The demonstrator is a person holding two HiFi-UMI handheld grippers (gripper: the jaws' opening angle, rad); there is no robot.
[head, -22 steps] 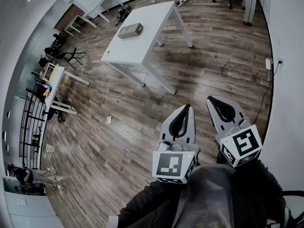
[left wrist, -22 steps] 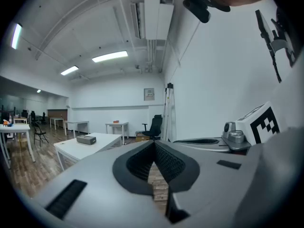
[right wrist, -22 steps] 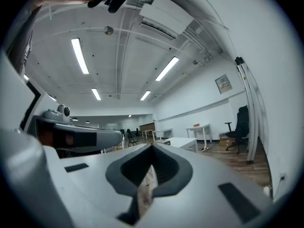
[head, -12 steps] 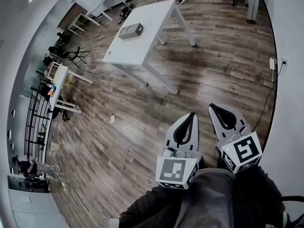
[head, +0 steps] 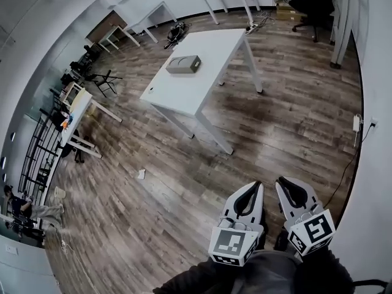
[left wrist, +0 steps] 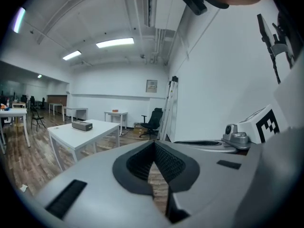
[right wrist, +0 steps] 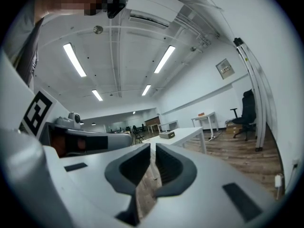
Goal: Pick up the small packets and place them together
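- Both grippers are held low and close to the person's body, on the near side of the white table (head: 184,97) and well apart from it. My reading is that the task has not begun in earnest: this looks like a carrying posture for the approach, not a reach.
- The left gripper (head: 256,186) and the right gripper (head: 282,181) sit side by side over bare wooden floor, both aimed roughly toward the table. That would suit walking up to it.
- Left gripper: in its own view the ribbed pads meet at the tips. It is clenched on nothing, and only floor shows through the gap lower down.
- Right gripper: its jaws are likewise drawn together and it is empty. The table is straight ahead in its view.
- No small packet can be made out with certainty. A grey box (head: 183,64) lies on the table toward its far end, and it is the only thing on the top. The packets may be in or near it, but at this range I cannot tell.
- A small pale scrap (head: 141,174) lies on the floor, nearer the person than the table and off to the left. It is too small to say whether it is a packet.
- Judged from this, the jaws must open before any pick-up, and the person must first close the gap to the table.
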